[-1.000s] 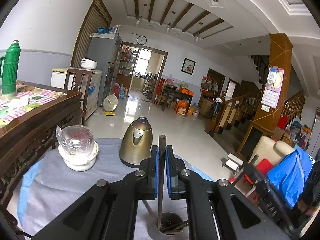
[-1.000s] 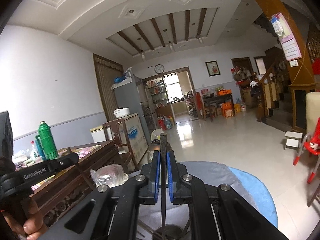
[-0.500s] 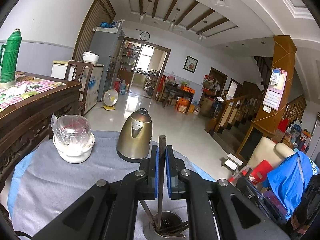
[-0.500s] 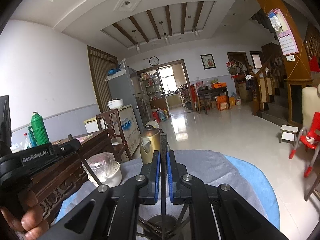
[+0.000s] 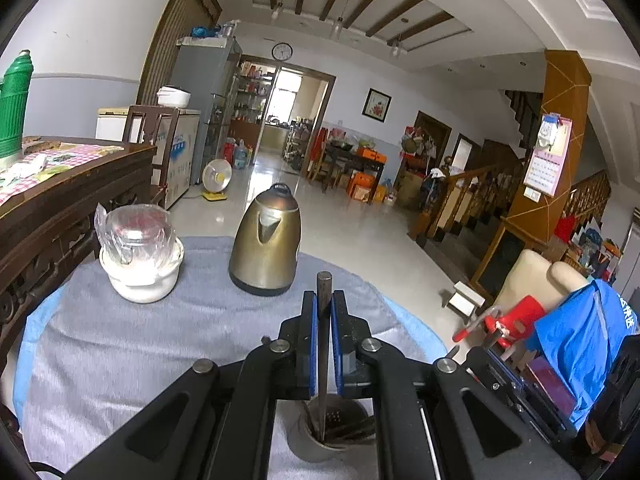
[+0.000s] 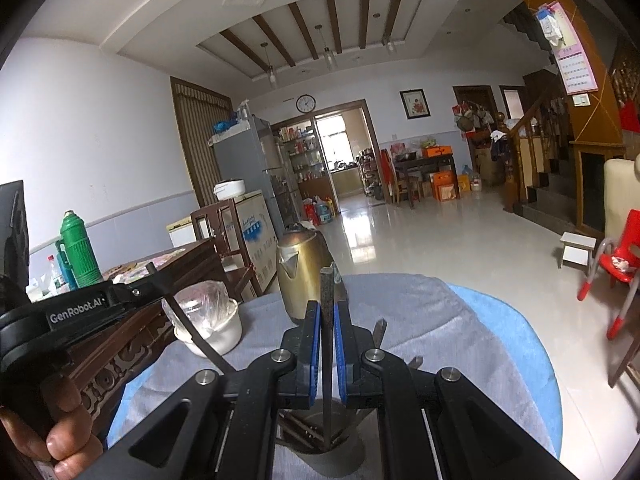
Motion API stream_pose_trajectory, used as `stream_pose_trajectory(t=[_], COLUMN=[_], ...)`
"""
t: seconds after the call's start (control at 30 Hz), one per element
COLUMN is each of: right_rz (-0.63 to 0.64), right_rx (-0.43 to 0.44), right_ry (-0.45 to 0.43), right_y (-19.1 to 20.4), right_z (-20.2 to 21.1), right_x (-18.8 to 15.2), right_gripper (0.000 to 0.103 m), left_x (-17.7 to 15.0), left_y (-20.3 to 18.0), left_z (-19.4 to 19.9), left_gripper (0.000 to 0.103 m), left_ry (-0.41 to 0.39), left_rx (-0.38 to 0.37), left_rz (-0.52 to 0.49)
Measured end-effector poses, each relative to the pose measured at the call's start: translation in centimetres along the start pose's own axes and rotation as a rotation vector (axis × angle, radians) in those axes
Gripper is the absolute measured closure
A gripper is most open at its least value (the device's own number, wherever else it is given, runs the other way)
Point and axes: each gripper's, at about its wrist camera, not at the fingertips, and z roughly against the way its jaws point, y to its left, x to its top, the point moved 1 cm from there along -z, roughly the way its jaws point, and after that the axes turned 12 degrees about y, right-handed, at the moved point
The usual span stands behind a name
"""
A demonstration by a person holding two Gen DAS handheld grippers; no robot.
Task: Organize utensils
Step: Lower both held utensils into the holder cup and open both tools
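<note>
Fingers of the left gripper [image 5: 324, 340] are clamped on a dark chopstick [image 5: 323, 344], held upright, blue pads touching it on both sides; its lower tip sits inside the metal utensil cup [image 5: 320, 446] directly below the jaws. Right gripper [image 6: 327, 350] likewise pinches a second dark chopstick [image 6: 327, 356], upright, tip down in the same cup [image 6: 320, 460], among other sticks already leaning there [image 6: 379, 332].

Risks, as judgement: both grippers crowd one small cup, so the bodies or the two sticks may collide; releasing while a stick is tilted could lever the cup over or flick a stick out onto the grey cloth [image 5: 140, 344]. Loose sticks in the cup may jam the incoming tips. Whether either tip touches the cup bottom cannot be told.

Beyond the cup, a brass-coloured electric kettle [image 5: 266, 252] stands well apart; left of it, a white bowl with a plastic-wrapped glass [image 5: 138, 256]. The other handheld unit [image 6: 76, 314] appears left of the cup in the right view.
</note>
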Motion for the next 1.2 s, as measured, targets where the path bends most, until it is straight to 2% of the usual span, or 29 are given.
stream_pose_trajectory(t=[0.43,1.2], right_rz=[-0.005,0.026], right_rx=[-0.002,0.002], right_ry=[0.053,0.074], right_y=[0.2,1.6], right_z=[-0.4,-0.1], right_x=[-1.1,-2.6], right_gripper=[0.096,0.095], left_x=[-2.2,-3.5], left_y=[0.3,0.1], left_z=[-0.7,-1.5], left_gripper=[0.096,0.096], left_ry=[0.079,0.133], left_rx=[0.037,0.043], left_rz=[-0.026,-0.036])
